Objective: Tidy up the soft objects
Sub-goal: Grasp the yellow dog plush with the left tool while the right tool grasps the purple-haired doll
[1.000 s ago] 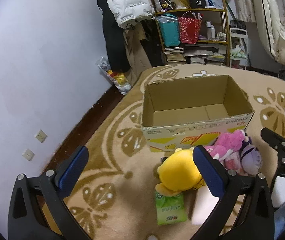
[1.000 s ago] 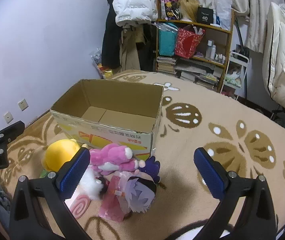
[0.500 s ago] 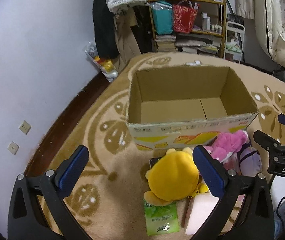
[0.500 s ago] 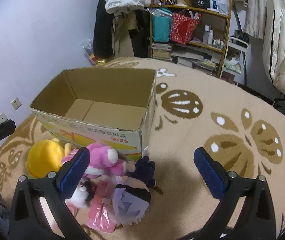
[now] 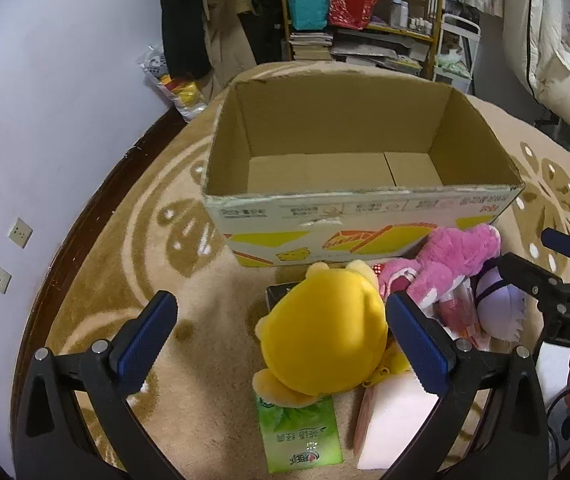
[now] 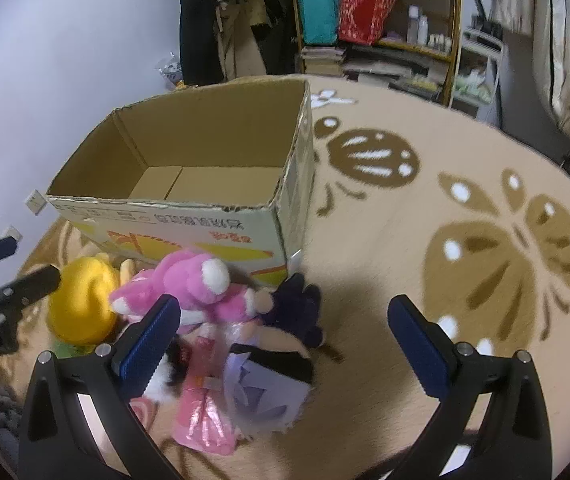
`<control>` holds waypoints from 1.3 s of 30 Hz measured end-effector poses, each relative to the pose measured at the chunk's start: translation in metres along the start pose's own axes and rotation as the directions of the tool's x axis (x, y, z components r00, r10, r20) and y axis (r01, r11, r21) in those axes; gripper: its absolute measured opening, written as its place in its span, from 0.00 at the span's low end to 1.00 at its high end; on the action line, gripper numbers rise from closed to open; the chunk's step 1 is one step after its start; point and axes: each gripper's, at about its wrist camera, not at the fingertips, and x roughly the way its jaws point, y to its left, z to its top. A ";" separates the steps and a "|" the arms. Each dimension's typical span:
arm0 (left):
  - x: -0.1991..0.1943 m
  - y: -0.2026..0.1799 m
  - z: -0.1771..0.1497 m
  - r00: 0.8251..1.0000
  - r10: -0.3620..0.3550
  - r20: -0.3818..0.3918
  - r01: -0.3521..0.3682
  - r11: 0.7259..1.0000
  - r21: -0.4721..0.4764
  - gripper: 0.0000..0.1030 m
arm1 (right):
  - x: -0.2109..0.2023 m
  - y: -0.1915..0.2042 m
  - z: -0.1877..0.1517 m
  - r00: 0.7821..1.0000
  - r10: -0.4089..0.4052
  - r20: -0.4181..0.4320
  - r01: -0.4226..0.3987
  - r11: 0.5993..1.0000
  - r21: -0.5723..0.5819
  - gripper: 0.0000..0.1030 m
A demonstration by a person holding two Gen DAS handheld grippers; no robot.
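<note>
I hold my left hand-held gripper [image 5: 281, 332] spread wide above the yellow plush [image 5: 325, 340], with nothing between the jaws; its right pad sits just beside the toy's flank and the left pad is well off over the rug [image 5: 205, 344]. I judge the wide spread suits that round, bulky body, which will squash under the pads rather than slip. My right hand-held gripper [image 6: 281, 336] is just as wide open and empty, hanging over the other end of the pile, near the pink plush [image 6: 197, 284].

The toys lie heaped on the rug against the front wall of the box [image 5: 365, 216], so each has only a short lift over its rim. The box is plain corrugated card, open-topped, its inside bare, so no toy is stowed yet. The pink plush is shaggy and long-limbed, draped across its neighbours; beside it lies a purple doll [image 5: 501, 312] with smooth fabric hair. In front of the yellow plush are a flat green packet [image 5: 301, 436], glossy, and a pale pink block [image 5: 393, 420] with square edges, perhaps foam. The rug is short-piled, tan with brown motifs.
</note>
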 end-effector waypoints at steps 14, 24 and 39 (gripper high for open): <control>0.034 -0.017 -0.004 0.995 -0.041 -0.088 0.046 0.998 0.053 1.00 | 0.030 -0.009 -0.010 0.993 0.031 -0.118 -0.026 0.999 0.039 0.87; 0.050 -0.027 -0.007 0.991 -0.037 -0.129 0.048 0.995 0.083 1.00 | 0.046 -0.018 -0.015 0.978 0.072 -0.195 -0.054 0.994 0.100 0.68; 0.070 -0.019 -0.013 0.979 -0.051 -0.196 0.057 0.998 0.026 0.86 | 0.058 -0.012 -0.017 0.969 0.085 -0.233 -0.068 0.995 0.079 0.54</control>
